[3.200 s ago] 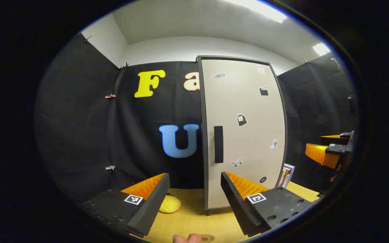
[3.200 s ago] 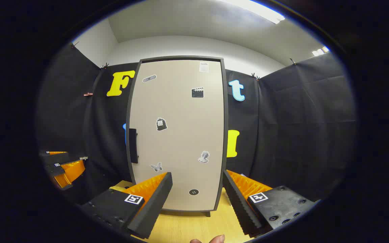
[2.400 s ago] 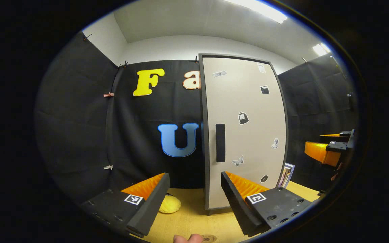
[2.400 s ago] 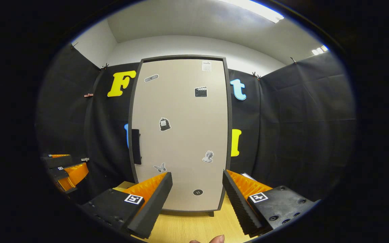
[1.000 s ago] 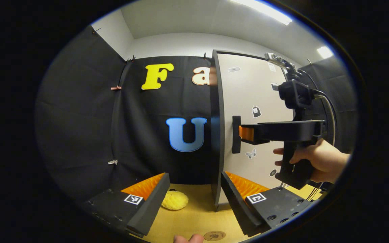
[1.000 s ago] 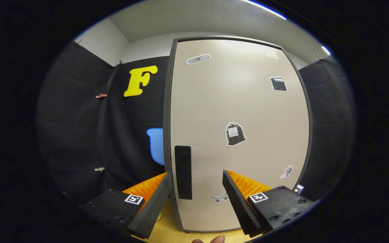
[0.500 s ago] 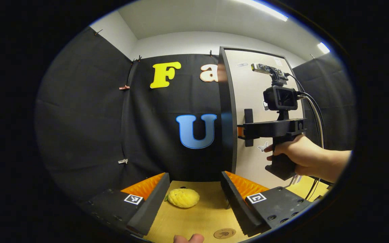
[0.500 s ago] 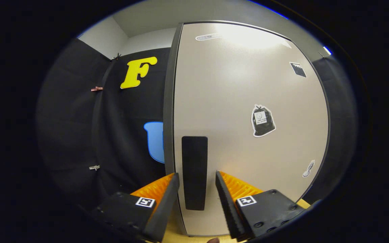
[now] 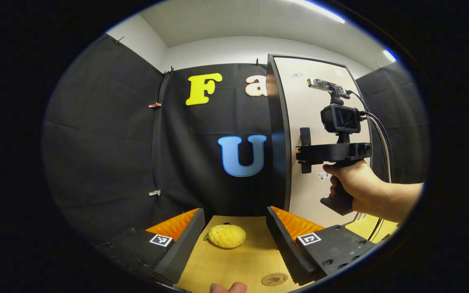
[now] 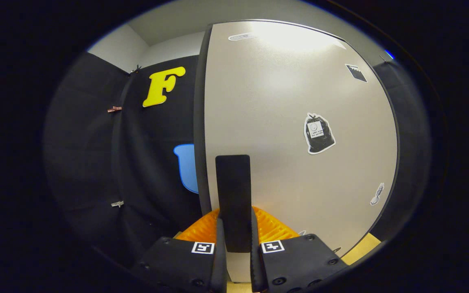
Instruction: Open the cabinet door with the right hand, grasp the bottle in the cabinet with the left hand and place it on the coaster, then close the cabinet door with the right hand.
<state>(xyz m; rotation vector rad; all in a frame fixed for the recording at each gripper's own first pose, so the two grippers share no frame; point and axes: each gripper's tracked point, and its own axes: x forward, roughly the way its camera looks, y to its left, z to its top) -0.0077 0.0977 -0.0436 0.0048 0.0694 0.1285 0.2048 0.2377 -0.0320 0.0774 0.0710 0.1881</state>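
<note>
Cabinet door (image 10: 295,122) shut, beige, filling most of the right gripper view. Right gripper (image 10: 234,240) level, fingers clamped both sides of the black handle (image 10: 233,195) near the door's left edge. Left gripper (image 9: 234,240) spread wide, low over table (image 9: 234,264), coaster (image 9: 274,279) just by it, yellow fruit (image 9: 226,236) ahead.

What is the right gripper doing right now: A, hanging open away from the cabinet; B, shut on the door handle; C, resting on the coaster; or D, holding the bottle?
B: the right gripper has both fingers pressed against the black door handle.
</note>
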